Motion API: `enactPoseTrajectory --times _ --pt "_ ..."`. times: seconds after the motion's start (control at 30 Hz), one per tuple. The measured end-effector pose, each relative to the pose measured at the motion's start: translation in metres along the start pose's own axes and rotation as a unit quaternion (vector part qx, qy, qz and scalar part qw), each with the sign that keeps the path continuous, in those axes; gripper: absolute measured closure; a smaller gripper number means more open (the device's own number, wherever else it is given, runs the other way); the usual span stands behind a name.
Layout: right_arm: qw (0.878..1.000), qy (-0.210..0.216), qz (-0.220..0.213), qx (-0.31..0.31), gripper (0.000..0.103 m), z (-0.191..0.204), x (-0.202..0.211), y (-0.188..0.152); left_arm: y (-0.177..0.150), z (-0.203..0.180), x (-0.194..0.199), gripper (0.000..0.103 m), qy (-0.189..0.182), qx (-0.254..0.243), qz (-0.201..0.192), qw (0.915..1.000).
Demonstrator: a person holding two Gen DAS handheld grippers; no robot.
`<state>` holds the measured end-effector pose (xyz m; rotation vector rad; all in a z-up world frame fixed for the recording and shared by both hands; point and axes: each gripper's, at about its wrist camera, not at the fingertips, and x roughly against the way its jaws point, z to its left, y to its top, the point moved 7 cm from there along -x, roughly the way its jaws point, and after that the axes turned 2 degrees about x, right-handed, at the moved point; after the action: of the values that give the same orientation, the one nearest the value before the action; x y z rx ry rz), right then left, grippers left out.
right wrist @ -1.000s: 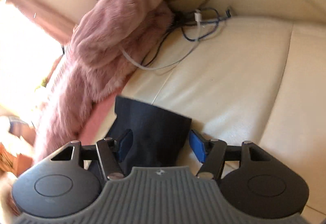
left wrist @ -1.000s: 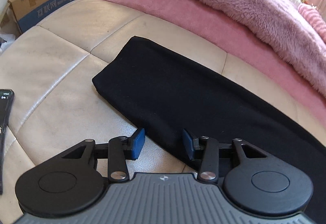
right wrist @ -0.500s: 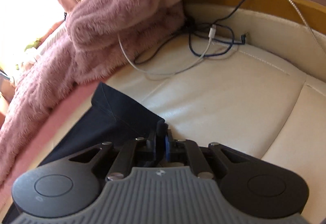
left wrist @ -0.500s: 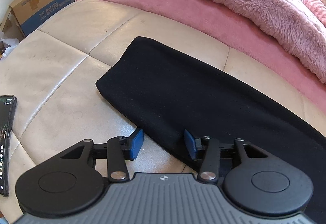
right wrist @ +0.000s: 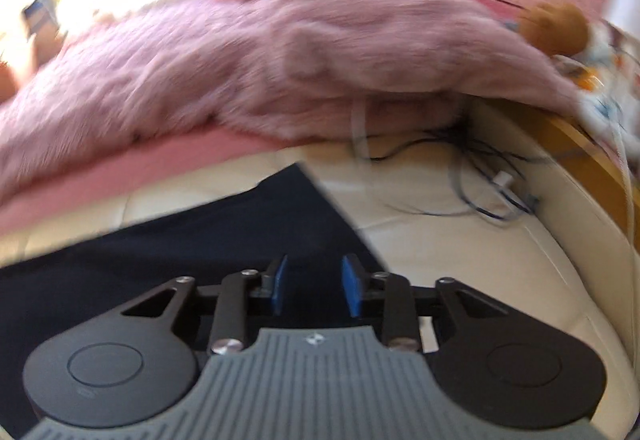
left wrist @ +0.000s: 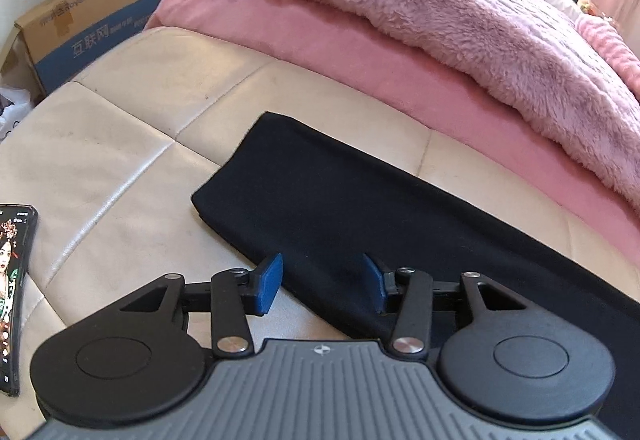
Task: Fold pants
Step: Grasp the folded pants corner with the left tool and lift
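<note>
The black pants (left wrist: 360,207) lie flat as a long folded strip on the cream leather cushion (left wrist: 120,167). My left gripper (left wrist: 322,282) is open and empty, its blue pads straddling the near edge of the pants close to their left end. In the right wrist view the other end of the pants (right wrist: 240,236) lies under my right gripper (right wrist: 312,286), which is open with nothing between its pads. That view is blurred.
A fluffy pink blanket (left wrist: 440,11) on a pink sheet (left wrist: 320,35) runs along the far side. A phone (left wrist: 12,280) lies at the left. A cardboard box (left wrist: 88,23) stands beyond the cushion. Cables (right wrist: 480,191) lie at the right, near a wooden ledge (right wrist: 592,155).
My right gripper was shut on the pants end half a second ago; now it is open and has swung left. My left gripper has crept slightly right along the pants edge.
</note>
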<state>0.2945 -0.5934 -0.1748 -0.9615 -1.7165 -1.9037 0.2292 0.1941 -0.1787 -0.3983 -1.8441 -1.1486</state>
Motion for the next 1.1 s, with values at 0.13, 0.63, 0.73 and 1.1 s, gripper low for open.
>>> enactPoseTrajectory --times 0.13,0.63,0.73,1.1 --pt "0.998 -0.025 0.040 0.043 0.079 0.016 -0.032 -0.010 0.001 0.014 0.002 0.047 -0.015 0.050 -0.001 0.9986" --pt "0.997 0.007 0.013 0.076 0.083 0.098 0.009 -0.012 -0.008 0.076 -0.021 0.041 -0.118 0.264 -0.031 0.9567" --pt "0.996 0.038 0.004 0.077 0.081 0.136 0.021 -0.021 -0.006 0.072 -0.026 0.042 -0.119 0.260 -0.048 0.9571" --pt "0.985 0.106 0.017 0.132 0.074 0.267 0.043 -0.054 0.004 0.067 -0.032 0.094 -0.087 0.246 -0.079 0.9620"
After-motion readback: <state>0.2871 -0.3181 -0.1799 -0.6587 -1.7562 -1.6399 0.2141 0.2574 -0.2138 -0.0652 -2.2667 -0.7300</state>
